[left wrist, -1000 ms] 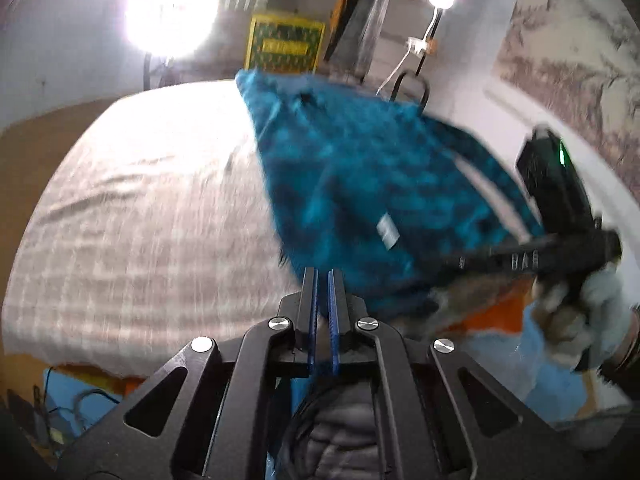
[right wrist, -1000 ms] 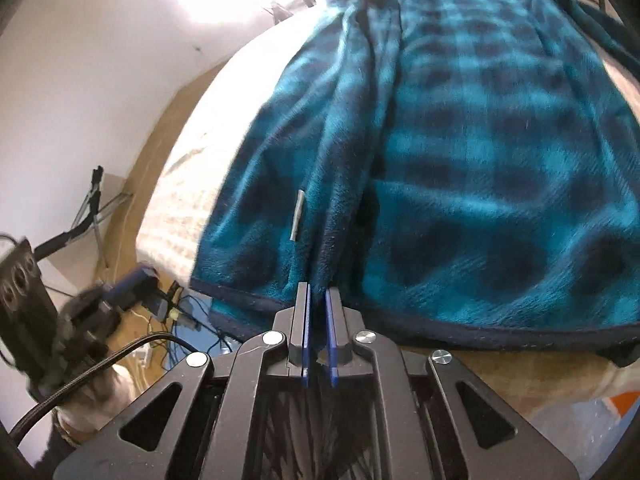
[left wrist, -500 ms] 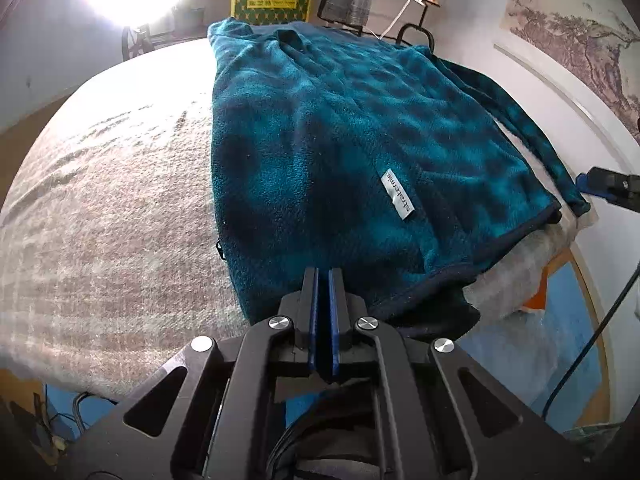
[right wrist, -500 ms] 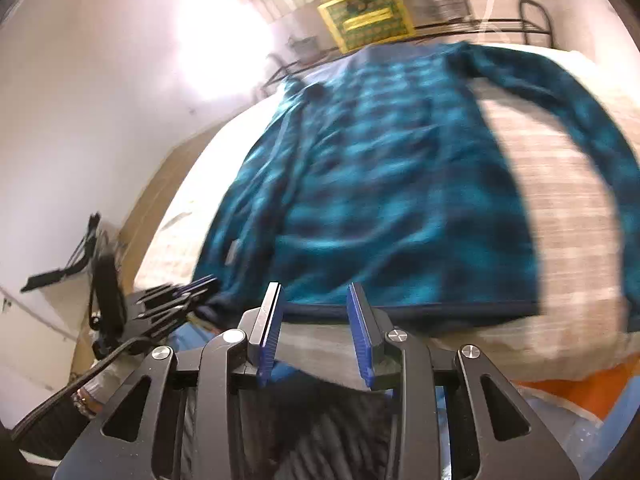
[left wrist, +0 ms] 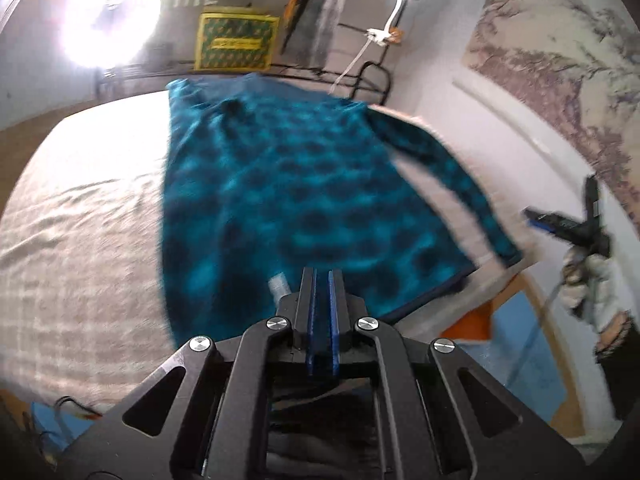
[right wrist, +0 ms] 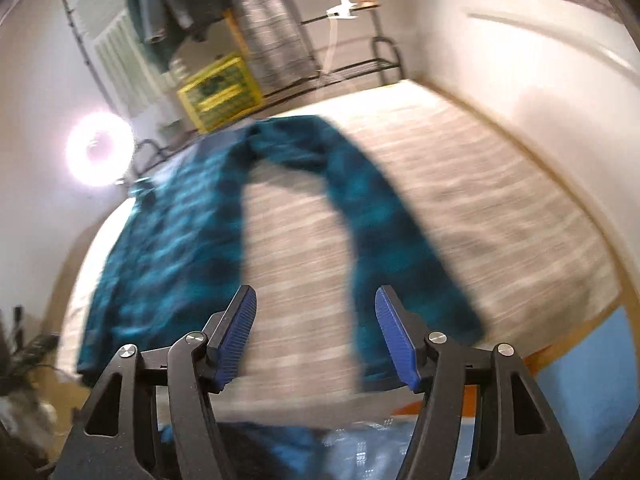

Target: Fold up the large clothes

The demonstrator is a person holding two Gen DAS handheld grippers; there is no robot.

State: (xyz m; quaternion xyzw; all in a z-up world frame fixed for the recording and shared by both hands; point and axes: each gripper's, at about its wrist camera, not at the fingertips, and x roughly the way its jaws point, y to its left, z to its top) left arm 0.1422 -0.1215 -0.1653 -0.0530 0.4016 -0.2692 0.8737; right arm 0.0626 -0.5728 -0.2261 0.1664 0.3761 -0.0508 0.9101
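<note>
Teal plaid fleece lies flat on the bed, spread out ahead of the left gripper; its hem runs just past the fingertips, w/ a small white tag just left of them. Left fingers are clenched, blue pads pressed together, nothing visible between them. One sleeve stretches off to the right of those fingers, cuff near the bed edge. Further right, a gloved hand carries the right gripper, seen side-on. From the right wrist cam, the right gripper has its fingers released and opening, only bare bedcover in the gap; the sleeve runs down just inside the right finger, passing behind it, no contact I can make out. Fleece body sits left of those fingers. Both views motion-blurred. Beyond the bed: yellow crate, bright lamp.
</note>
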